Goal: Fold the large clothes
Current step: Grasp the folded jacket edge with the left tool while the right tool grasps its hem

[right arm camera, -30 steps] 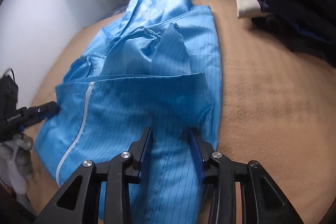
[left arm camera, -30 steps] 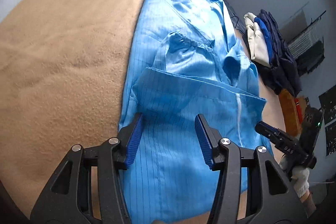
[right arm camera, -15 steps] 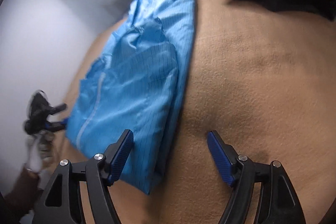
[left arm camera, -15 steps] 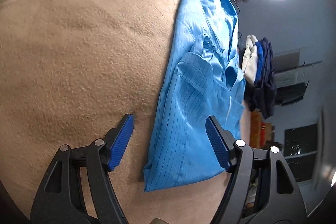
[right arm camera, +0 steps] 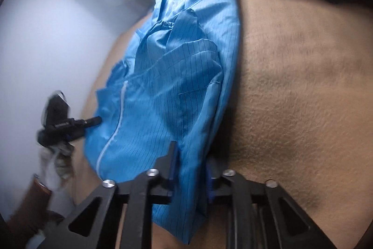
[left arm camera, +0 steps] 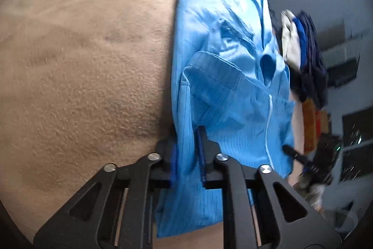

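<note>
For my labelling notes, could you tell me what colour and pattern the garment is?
Bright blue garment with thin dark pinstripes; clearest in the right wrist view.

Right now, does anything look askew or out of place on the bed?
Only the blue coat: its folded-in sleeve is bunched and crooked near the collar. Both grippers' jaws clamp its near edge, left gripper and right gripper.

White lettering runs along the black body of the left gripper point(right arm camera: 70, 125) in the right wrist view, but it is too blurred to read.
</note>
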`<state>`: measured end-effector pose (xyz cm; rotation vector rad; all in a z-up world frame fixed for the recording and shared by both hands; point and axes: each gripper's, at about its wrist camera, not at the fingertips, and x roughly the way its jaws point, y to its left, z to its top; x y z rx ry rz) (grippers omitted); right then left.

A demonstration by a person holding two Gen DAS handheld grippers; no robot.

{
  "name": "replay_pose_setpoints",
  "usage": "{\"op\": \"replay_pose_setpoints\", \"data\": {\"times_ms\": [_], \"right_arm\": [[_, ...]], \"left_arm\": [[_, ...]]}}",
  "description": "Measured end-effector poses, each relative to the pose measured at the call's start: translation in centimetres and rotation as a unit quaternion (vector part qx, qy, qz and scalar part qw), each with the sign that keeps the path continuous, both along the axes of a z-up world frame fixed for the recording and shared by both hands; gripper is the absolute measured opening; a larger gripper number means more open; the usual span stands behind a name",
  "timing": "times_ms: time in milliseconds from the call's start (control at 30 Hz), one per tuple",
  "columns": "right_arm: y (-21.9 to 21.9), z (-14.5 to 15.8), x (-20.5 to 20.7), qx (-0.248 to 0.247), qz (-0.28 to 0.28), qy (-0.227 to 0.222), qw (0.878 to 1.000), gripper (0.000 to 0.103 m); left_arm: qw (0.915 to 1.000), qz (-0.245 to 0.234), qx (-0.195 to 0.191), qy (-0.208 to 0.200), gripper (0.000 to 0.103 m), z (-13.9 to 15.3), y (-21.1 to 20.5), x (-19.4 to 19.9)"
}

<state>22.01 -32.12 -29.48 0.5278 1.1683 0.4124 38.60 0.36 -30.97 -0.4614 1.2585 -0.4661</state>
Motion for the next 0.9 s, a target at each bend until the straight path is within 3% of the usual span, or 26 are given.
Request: {"op": "replay_pose_setpoints", "data": {"times_ms": [133,433,600,667,733,800,900], "right_arm": [[0.8,1.2,-1.2,-0.014,-0.001,-0.003,1.0,0.004],[2.1,2.8,-5.0,-0.023,0.045,-0.007,0.999,0.003],[3.3,2.9,-6.5,-0.021,0.064,0.001,0.998,0.003],[3.8,2.5,-6.0,-0.033,0.082,0.004,0.996,0.007],[3.6,2.4,-5.0,-0.042,0.08,0.014,0.996,0.034],[2.3,3.6,-4.1,-0.047,0.068,0.009,0.997,0.035],[0.3,6.4,-2.9,-0.052,0.058,-0.029,0.997,0.036]], "left_arm": [[0.9996,-0.027,0.008,-0.005,0.006,0.3,0.3,-1.9],[0.9979,-0.064,0.0,-0.007,0.006,0.0,2.5,-9.4],[0.9962,-0.084,0.011,-0.022,0.006,-0.3,2.9,-11.3],[0.9955,-0.091,0.014,-0.019,0.014,-0.2,2.6,-11.2],[0.9952,-0.094,0.016,-0.018,0.024,0.4,3.1,-11.1],[0.9958,-0.086,0.007,-0.031,0.034,1.5,4.0,-10.8],[0.9966,-0.065,-0.007,-0.051,0.036,3.4,5.5,-9.3]]}}
